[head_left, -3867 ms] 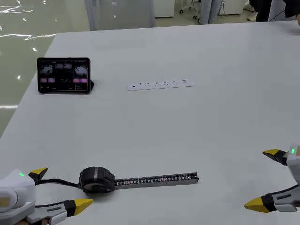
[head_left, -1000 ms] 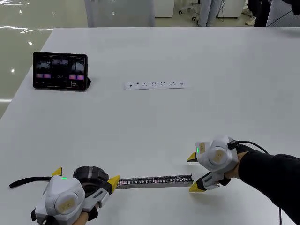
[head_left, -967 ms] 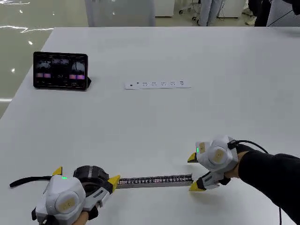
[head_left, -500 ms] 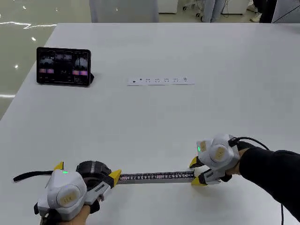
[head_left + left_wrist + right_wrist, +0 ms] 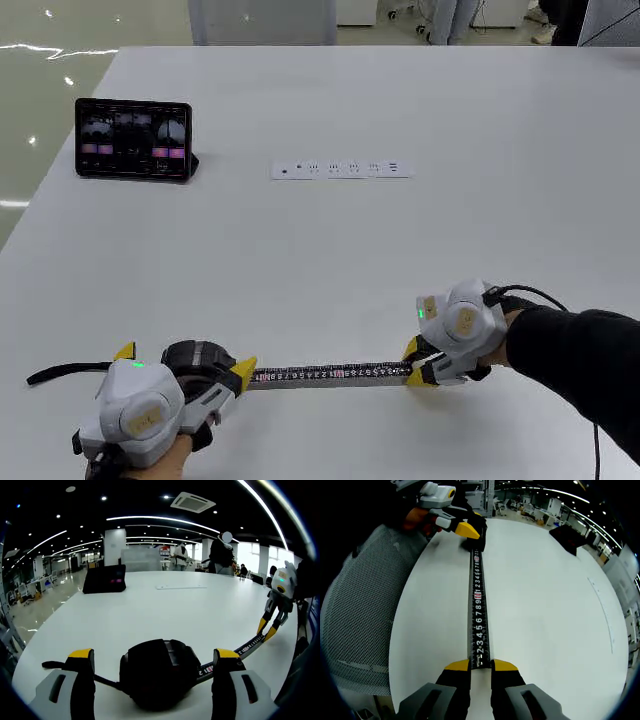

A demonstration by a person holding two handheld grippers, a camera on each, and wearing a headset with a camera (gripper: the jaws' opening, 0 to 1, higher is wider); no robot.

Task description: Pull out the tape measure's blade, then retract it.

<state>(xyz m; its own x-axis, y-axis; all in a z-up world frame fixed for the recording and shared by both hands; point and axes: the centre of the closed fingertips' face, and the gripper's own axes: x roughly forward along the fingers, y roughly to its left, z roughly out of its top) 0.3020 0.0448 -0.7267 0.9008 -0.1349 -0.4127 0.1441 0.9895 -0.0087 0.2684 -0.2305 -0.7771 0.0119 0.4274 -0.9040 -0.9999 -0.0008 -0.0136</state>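
Where the right hand-held gripper [image 5: 480,666] pinches it, the blade [image 5: 478,605] reads 2.

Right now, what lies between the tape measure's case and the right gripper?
The pulled-out blade, flat on the table, its end pinched by the right gripper; seen in head and right gripper views.

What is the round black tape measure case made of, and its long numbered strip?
The case looks like matte black plastic, maybe rubbery: dull, no shine. The blade is a thin, flat dark strip with printed white numbers, probably painted metal, but the look leaves that open.
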